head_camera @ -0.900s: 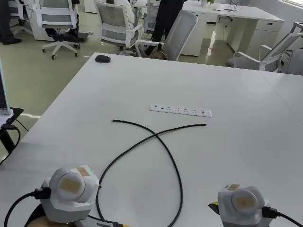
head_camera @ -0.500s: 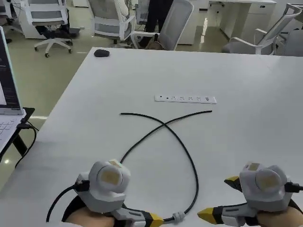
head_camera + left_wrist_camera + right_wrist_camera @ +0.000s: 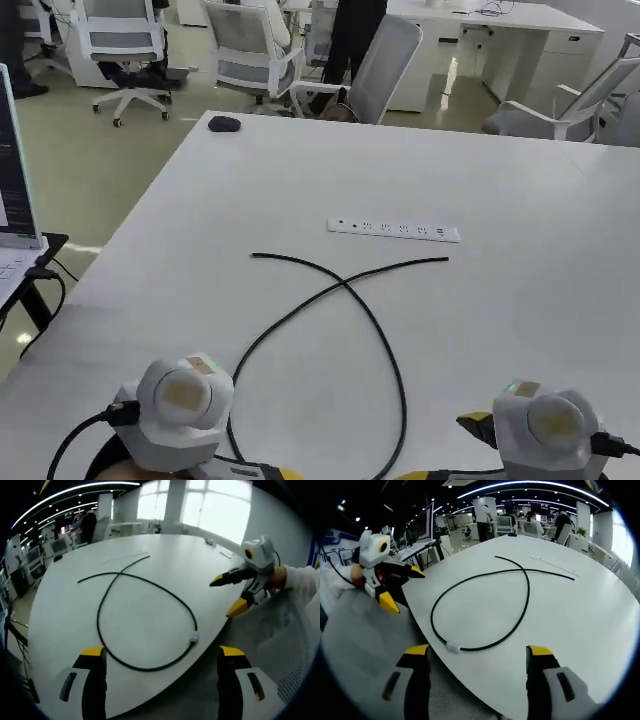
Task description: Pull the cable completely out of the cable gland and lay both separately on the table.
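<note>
Left gripper (image 3: 161, 652) and right gripper (image 3: 478, 650) both agape, empty, beside black cable (image 3: 345, 285) with white gland (image 3: 193, 639).

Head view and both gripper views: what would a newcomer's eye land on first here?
A long black cable loops across the white table and crosses itself in the middle, with a white power strip lying just beyond it. A small pale cable gland sits on the cable by the near table edge. The left gripper and right gripper face it from either side, yellow-tipped jaws wide open, holding nothing.
</note>
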A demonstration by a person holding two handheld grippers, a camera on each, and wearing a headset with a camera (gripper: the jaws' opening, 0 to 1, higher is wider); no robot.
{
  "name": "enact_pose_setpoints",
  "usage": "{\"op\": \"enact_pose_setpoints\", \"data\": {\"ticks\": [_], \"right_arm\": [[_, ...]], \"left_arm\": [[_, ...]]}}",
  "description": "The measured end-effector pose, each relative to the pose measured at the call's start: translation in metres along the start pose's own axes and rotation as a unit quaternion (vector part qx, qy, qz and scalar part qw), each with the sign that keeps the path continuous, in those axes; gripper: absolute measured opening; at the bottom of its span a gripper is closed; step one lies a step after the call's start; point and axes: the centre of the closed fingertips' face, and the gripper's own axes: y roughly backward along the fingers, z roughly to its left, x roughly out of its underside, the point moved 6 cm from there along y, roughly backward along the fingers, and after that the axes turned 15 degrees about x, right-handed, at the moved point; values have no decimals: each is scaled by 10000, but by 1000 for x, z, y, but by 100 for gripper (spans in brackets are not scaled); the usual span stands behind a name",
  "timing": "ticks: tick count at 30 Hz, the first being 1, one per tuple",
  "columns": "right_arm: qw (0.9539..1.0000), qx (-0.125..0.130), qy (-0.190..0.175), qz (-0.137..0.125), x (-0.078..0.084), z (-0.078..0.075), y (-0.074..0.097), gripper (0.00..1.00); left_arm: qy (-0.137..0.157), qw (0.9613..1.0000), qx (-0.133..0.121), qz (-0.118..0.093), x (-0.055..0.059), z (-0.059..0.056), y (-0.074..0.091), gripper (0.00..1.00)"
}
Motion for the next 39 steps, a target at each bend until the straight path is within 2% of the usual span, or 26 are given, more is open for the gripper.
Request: {"op": "enact_pose_setpoints", "data": {"ticks": [3, 6, 9, 11, 15, 19, 22, 27, 33, 35, 39], "right_arm": [[10000, 32, -66, 55, -1, -2, -1, 81], [9999, 29, -143, -35, -4, -3, -1, 81], [9999, 57, -103, 25, -1, -5, -2, 81], [9999, 62, -125, 26, -1, -5, -2, 81], [9998, 46, -187, 55, 0, -4, -2, 79], [9999, -16, -7, 109, 1, 1, -3, 80], [9999, -33, 30, 114, 0, 3, -3, 80], [9999, -49, -62, 88, -1, 1, -2, 79], [9998, -149, -79, 77, -2, 1, -2, 78], [9998, -170, -39, 89, -2, -1, -2, 78], [9997, -188, 74, 122, 0, -10, -3, 78]], "left_arm": [[21, 10000, 0, -45, -2, 3, 1, 91], [9, 10000, -23, -76, -4, 5, 2, 91], [125, 9998, 1, -136, -4, 5, 2, 91], [99, 9998, 6, -165, -5, 5, 2, 91], [120, 9999, 23, -52, -1, 5, 1, 90], [105, 9999, 26, -123, -3, 4, 1, 90], [131, 9999, 61, -69, -2, 4, 1, 89], [151, 9998, 97, -106, -3, 6, 3, 89], [109, 9998, 131, -38, -3, 18, 19, 89], [100, 9997, 197, -56, -3, 20, 24, 88], [-35, 9997, 246, 37, -2, 22, 31, 88]]}}
